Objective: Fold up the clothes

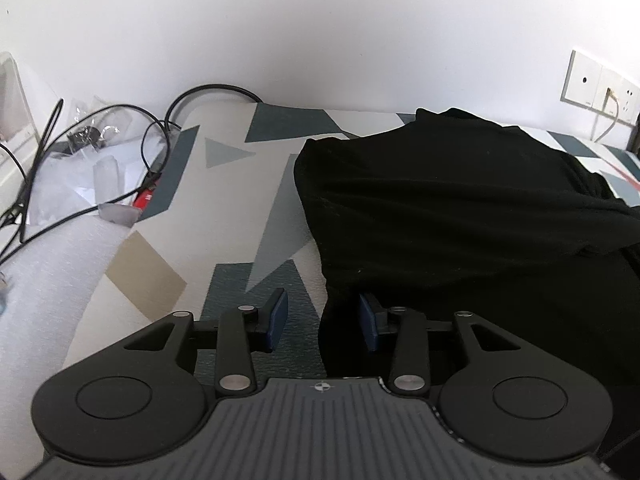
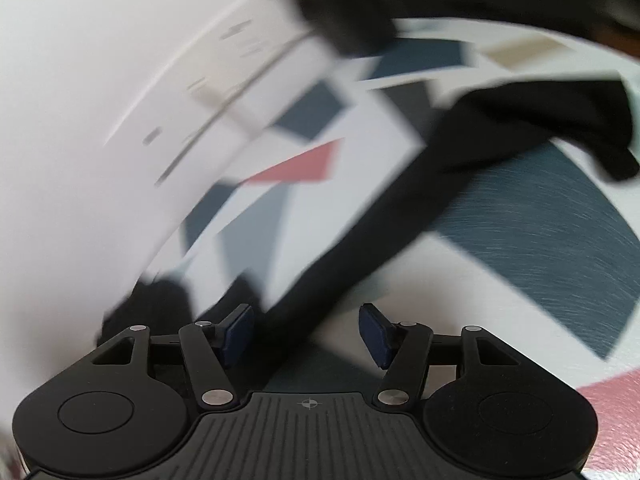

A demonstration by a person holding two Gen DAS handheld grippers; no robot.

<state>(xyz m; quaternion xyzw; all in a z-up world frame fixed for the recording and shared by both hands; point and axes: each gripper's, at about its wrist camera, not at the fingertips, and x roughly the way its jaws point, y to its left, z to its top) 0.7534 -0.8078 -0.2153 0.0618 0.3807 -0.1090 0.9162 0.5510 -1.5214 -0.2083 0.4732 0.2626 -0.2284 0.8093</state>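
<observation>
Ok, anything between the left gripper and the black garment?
Nothing visible. The left gripper is open right at the garment, whose edge lies between the fingers. The cables sit far off to the side.

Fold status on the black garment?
Partly done: black fabric garment lies doubled into a bulky block on the geometric-patterned cloth. In hand: nothing; left gripper and right gripper are open. Left: a loose black strip trails out, unfolded.

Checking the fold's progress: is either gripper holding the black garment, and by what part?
Neither. The left gripper is open at the black garment's near edge; the right gripper is open over a black strip, pads apart.
</observation>
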